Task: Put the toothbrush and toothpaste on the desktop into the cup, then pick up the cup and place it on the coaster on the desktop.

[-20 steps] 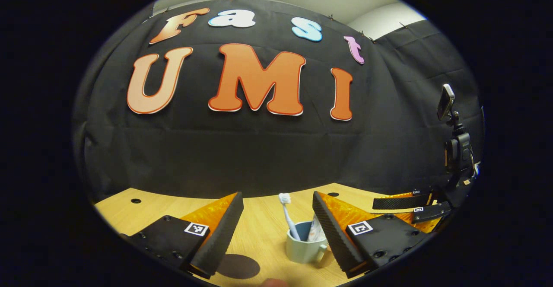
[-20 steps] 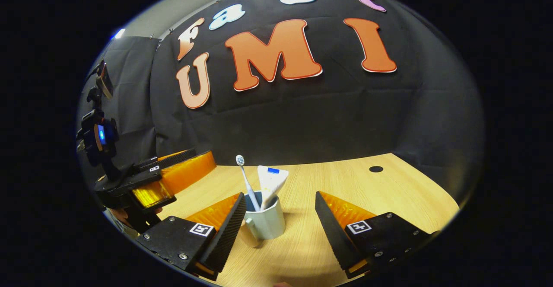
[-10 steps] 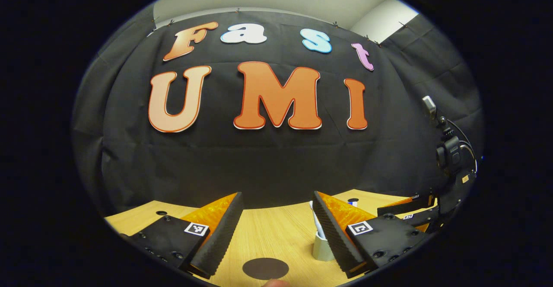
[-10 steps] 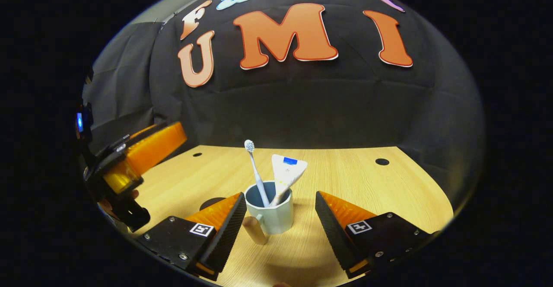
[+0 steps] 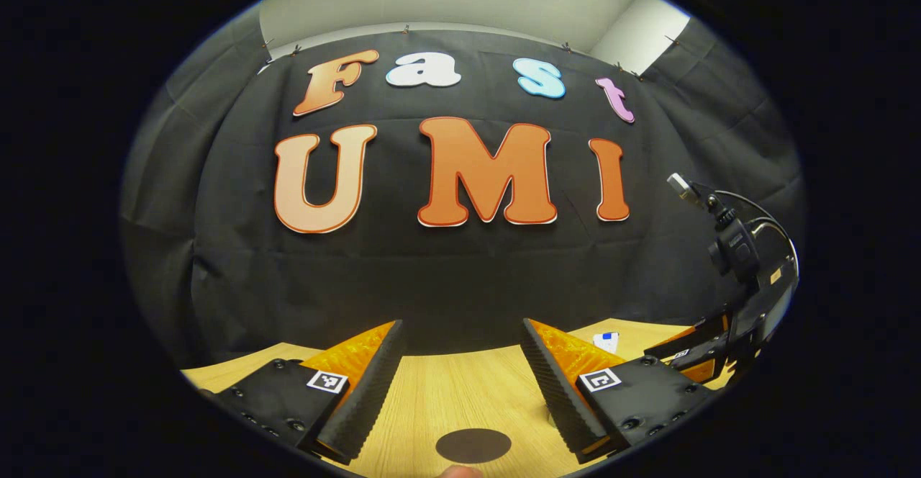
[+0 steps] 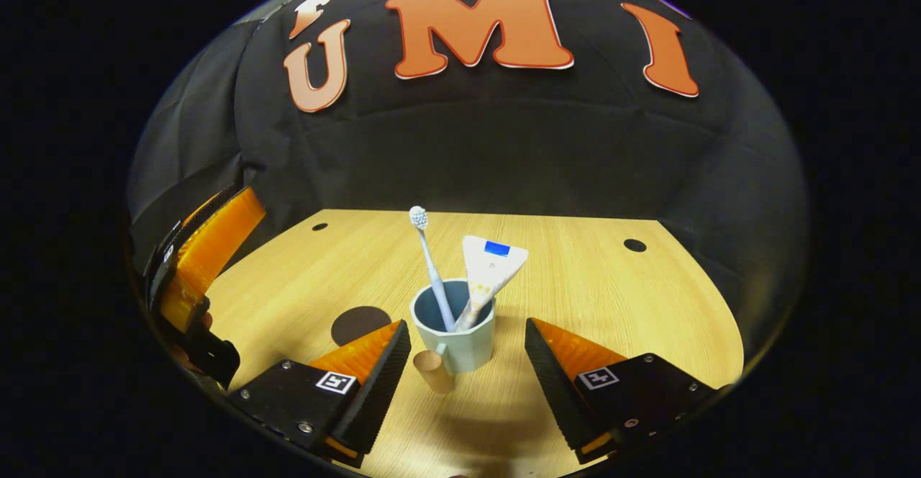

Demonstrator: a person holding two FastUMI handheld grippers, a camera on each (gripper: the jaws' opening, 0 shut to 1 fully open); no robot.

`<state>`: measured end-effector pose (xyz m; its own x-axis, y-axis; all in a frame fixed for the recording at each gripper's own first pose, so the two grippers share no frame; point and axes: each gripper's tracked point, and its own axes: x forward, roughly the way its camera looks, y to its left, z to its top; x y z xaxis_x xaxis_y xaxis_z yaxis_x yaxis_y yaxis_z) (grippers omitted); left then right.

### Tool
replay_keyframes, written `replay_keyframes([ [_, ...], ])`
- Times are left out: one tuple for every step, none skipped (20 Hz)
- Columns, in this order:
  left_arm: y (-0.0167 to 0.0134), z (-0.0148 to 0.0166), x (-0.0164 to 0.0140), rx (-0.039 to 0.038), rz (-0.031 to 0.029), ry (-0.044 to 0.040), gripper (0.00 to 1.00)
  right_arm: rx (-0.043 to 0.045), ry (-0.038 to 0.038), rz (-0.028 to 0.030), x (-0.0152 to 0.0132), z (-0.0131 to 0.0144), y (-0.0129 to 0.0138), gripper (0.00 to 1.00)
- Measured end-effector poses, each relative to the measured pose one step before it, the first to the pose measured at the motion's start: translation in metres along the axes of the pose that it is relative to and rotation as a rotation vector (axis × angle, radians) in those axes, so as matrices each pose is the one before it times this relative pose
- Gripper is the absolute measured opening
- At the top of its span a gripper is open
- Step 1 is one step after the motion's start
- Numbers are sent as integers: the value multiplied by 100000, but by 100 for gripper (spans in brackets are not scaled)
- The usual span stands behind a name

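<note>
Right gripper view: right gripper (image 6: 468, 363) jaws spread around cup (image 6: 455, 334), apparently untouching; left gripper (image 5: 460, 384) jaws spread.

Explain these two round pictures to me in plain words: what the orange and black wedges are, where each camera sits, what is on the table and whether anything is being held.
No robot arm is here: a person holds a pair of hand-held tongs in each hand, and a wide-angle camera rides on each pair, looking forward along its two fingers. The orange and black wedges at the bottom are those fingers.

In the right gripper view, the right tongs stand open with the pale cup between the fingers, which do not press on it. A toothbrush and a toothpaste tube stand in the cup, whose handle points toward the camera. The dark round coaster lies bare on the wooden table, beside the cup. The other pair shows at that view's left edge.

In the left gripper view, the left tongs are open and hold nothing; the coaster lies just ahead of them.
</note>
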<state>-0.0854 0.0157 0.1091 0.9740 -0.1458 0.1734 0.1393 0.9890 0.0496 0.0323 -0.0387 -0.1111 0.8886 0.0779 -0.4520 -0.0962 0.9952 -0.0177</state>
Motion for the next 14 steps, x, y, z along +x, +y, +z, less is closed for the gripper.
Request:
replay_keyframes([
  [261,-16,-214,-7,48,-149,100,-449,3085,272,134,-334,296,96],
  [154,17,-186,183,151,-410,100,-720,2877,-35,232,-400,-22,96],
  [381,19,-128,140,588,-209,100,-781,2782,-684,237,-276,99,96],
  [265,-62,-137,256,500,-3,100,-778,2296,-176,159,-203,265,96],
  [246,80,-115,-178,703,-44,100,-654,2132,-366,86,-85,160,96],
  [141,-302,-243,-285,20,430,100,-430,1960,-296,141,80,128,96],
  [245,-187,-369,155,117,169,100,-103,1996,-111,84,-13,144,96],
  [510,-221,-291,158,555,317,100,-13,2097,261,306,-178,187,95],
  [468,-116,-286,322,913,51,100,-297,2351,-10,312,-187,114,95],
  [476,-65,-82,218,1059,4,100,-652,2107,-835,265,-178,-58,95],
  [386,-71,-180,230,536,42,100,-1053,1901,-1066,206,-41,-130,95],
  [231,-90,-152,52,526,-95,100,-681,1423,-991,217,66,-45,95],
  [132,-107,-170,235,1,36,100,-69,1091,-251,139,109,38,95],
  [215,-16,-97,300,171,59,100,374,451,201,7,195,161,95],
])
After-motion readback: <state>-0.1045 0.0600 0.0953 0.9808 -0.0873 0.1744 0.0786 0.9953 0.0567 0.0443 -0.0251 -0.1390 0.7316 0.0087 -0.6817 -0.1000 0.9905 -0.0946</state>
